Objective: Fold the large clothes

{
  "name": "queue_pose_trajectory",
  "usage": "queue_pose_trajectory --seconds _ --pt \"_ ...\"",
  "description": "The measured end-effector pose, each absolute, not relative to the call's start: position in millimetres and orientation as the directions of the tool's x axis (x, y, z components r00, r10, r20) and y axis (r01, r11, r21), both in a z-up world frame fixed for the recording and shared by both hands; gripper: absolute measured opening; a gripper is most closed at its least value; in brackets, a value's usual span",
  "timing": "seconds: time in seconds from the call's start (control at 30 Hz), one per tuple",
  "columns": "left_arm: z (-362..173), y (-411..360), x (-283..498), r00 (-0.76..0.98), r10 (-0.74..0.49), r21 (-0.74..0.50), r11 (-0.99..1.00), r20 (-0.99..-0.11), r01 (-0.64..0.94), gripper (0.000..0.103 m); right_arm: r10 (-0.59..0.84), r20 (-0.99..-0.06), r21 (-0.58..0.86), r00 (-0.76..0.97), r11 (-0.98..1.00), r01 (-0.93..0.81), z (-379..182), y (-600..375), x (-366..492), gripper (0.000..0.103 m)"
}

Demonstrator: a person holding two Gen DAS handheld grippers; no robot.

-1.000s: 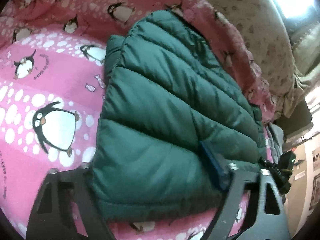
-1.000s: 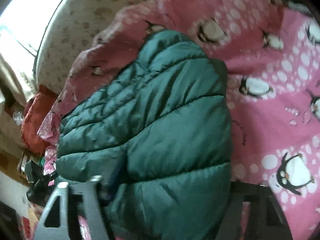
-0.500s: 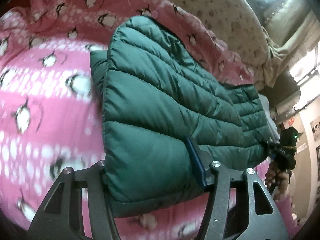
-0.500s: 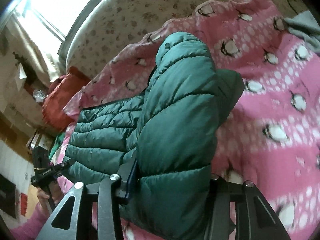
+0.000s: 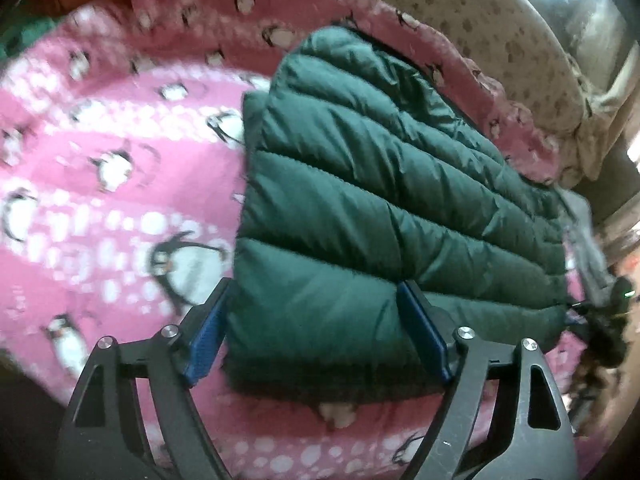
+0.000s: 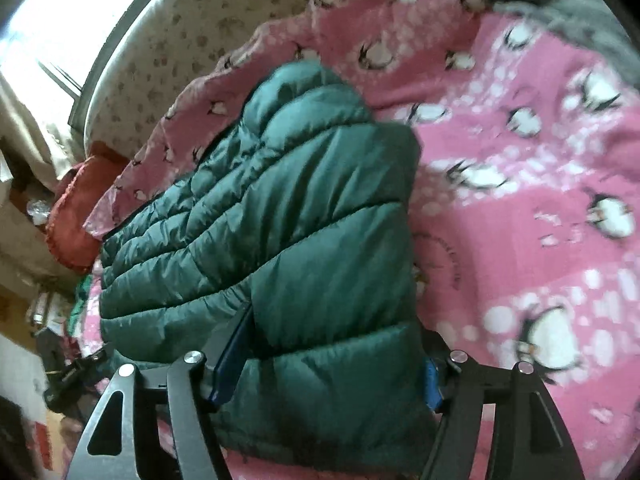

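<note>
Green jacket: a quilted puffy jacket (image 5: pixel 360 216) lies folded on a pink blanket (image 5: pixel 120 200) with penguins, on a bed. It fills the middle of both views.

Left tongs: the left tongs (image 5: pixel 316 328) stand apart around the near corner of the jacket. Their jaws have just been opening. The blue pad (image 5: pixel 424 336) on the right of the frame touches the padding, the other pad stands just beside the edge; I judge there is no real squeeze.

Right tongs: the right tongs (image 6: pixel 328 364) are also apart, with the near end of the jacket between them. They too have just been opening. The padding bulges against both pads, so if they press I cannot tell for sure.

Risk: the padding is springy and the cloth slippery. I think the top layer can lift and unfold itself once the tongs let go. If a pad catches the cloth while drawing back, it may drag the fold out of line.

Risk two: the jacket lies near the far edge of the blanket; a push could crumple it against the patterned cover (image 5: pixel 500 32) behind.

Direction: in the left view the long axis runs from the lower middle to the upper middle of the frame. The rounded far end points to the top.

Seams: the quilt lines run across this axis.
</note>
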State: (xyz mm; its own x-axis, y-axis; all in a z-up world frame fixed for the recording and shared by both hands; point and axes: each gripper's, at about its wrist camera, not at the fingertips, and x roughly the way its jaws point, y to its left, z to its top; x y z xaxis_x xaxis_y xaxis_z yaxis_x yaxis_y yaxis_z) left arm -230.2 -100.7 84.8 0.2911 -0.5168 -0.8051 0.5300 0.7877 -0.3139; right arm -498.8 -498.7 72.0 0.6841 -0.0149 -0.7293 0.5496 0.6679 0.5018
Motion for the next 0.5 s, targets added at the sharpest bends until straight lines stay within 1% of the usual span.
queue_pose_trajectory --seconds 0.17,0.3,0.43,0.5 --pt "107 -94 -257 0.403 -0.479 -0.197 0.799 -0.78 0.568 0.082 -0.111 -0.707 0.446 0.698 0.697 0.562 103 -483 -526 0.067" --pt "121 -96 -274 0.494 -0.455 -0.115 0.811 -0.741 0.574 0.082 -0.165 -0.689 0.396 0.706 0.73 0.557 126 -463 -530 0.067" --pt "129 -104 -284 0.536 -0.447 -0.092 0.822 -0.716 0.562 0.082 -0.191 -0.681 0.349 0.707 0.764 0.543 135 -434 -528 0.067" --pt "133 -110 -290 0.546 -0.446 -0.086 0.823 -0.709 0.562 0.082 -0.219 -0.682 0.296 0.698 0.79 0.537 135 -416 -520 0.067"
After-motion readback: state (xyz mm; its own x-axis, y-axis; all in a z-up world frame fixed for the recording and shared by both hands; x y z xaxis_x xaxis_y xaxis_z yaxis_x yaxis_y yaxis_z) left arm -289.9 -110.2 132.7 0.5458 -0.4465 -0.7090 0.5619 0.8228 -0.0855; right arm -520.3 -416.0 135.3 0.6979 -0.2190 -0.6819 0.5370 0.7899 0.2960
